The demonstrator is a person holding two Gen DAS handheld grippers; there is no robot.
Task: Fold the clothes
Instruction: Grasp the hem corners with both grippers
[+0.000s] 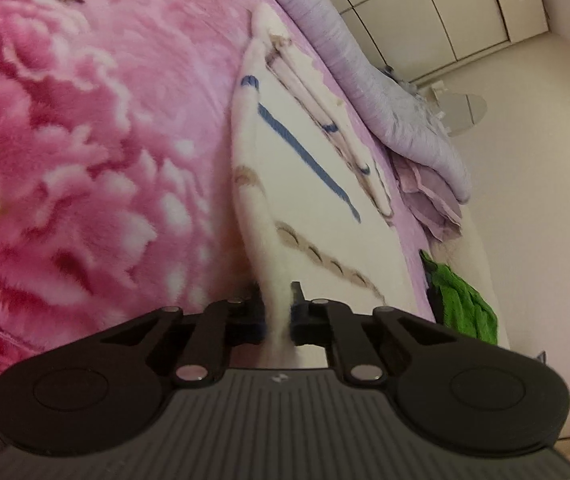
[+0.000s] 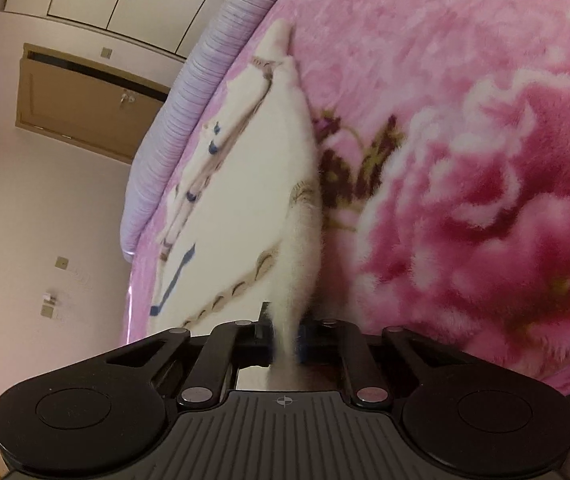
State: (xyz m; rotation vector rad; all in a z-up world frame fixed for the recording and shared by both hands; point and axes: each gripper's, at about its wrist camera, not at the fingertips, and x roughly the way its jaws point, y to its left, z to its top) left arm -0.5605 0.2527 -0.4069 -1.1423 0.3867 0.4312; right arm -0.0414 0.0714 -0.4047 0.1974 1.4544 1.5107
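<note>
Spread across nearly the whole view, a pink floral blanket [image 1: 85, 140] serving as the folding surface, with a rolled lavender quilt [image 1: 365, 80] along its far edge toward one o'clock from the left wrist. Laid flat on the blanket, a white fleece garment [image 1: 305, 200] with blue and tan markings, reaching from the near edge out toward twelve o'clock. Pinched at its near hem by both tools: left gripper [image 1: 277, 320] clamped narrow on a gathered tuft of the white fleece, right gripper [image 2: 285, 344] likewise closed tight on the other near corner [image 2: 297, 280]. Judged as the grasp stage of a fold, just completed. Called for next, by that judgement: lifting both corners together and carrying them toward twelve o'clock, keeping the hem level. No containers in view; only a green cloth [image 1: 465, 308] at four o'clock.
</note>
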